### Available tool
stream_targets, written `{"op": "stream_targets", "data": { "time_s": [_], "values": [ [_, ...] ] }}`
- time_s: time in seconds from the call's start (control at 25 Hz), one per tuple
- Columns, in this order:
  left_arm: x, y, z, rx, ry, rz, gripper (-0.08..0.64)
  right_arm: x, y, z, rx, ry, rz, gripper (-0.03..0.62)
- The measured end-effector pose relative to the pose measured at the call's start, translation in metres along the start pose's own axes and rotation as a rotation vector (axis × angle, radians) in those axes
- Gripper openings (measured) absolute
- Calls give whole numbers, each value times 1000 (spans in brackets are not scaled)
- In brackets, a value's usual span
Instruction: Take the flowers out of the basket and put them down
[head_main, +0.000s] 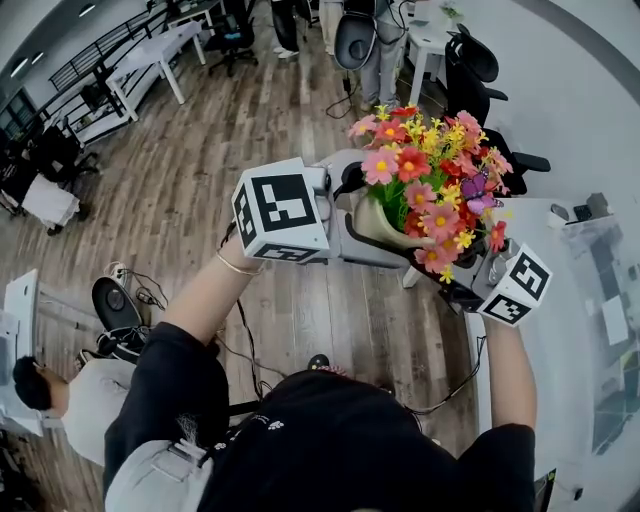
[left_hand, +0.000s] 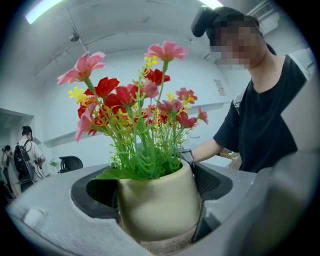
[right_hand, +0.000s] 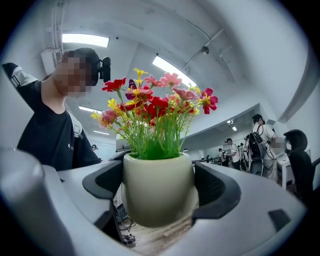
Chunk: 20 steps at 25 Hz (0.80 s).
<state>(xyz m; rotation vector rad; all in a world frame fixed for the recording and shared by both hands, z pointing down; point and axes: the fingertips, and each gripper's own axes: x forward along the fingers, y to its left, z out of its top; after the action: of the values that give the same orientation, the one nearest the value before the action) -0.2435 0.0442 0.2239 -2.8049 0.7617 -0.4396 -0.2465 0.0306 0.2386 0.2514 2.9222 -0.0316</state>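
A cream pot (head_main: 383, 229) of pink, red and yellow artificial flowers (head_main: 432, 168) is held up in the air over the wooden floor, tilted toward me. My left gripper (head_main: 345, 215) is shut on the pot's left side and my right gripper (head_main: 462, 278) on its right side. In the left gripper view the pot (left_hand: 157, 205) fills the gap of the left gripper (left_hand: 156, 197), with the flowers (left_hand: 135, 107) rising above. In the right gripper view the pot (right_hand: 158, 187) sits clamped in the right gripper (right_hand: 159, 192). No basket is in view.
A white table (head_main: 560, 340) runs along the right, with black office chairs (head_main: 480, 70) beyond it. The wooden floor (head_main: 200, 170) lies below, with cables and a black round object (head_main: 116, 303). A seated person (head_main: 60, 400) is at lower left.
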Motion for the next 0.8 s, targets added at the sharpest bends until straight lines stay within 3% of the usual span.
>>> {"op": "stream_targets", "data": {
  "time_s": [0.8],
  "values": [
    [15, 27, -24, -21, -7, -43, 476, -1, -33, -17, 5, 36, -42, 457]
  ]
}}
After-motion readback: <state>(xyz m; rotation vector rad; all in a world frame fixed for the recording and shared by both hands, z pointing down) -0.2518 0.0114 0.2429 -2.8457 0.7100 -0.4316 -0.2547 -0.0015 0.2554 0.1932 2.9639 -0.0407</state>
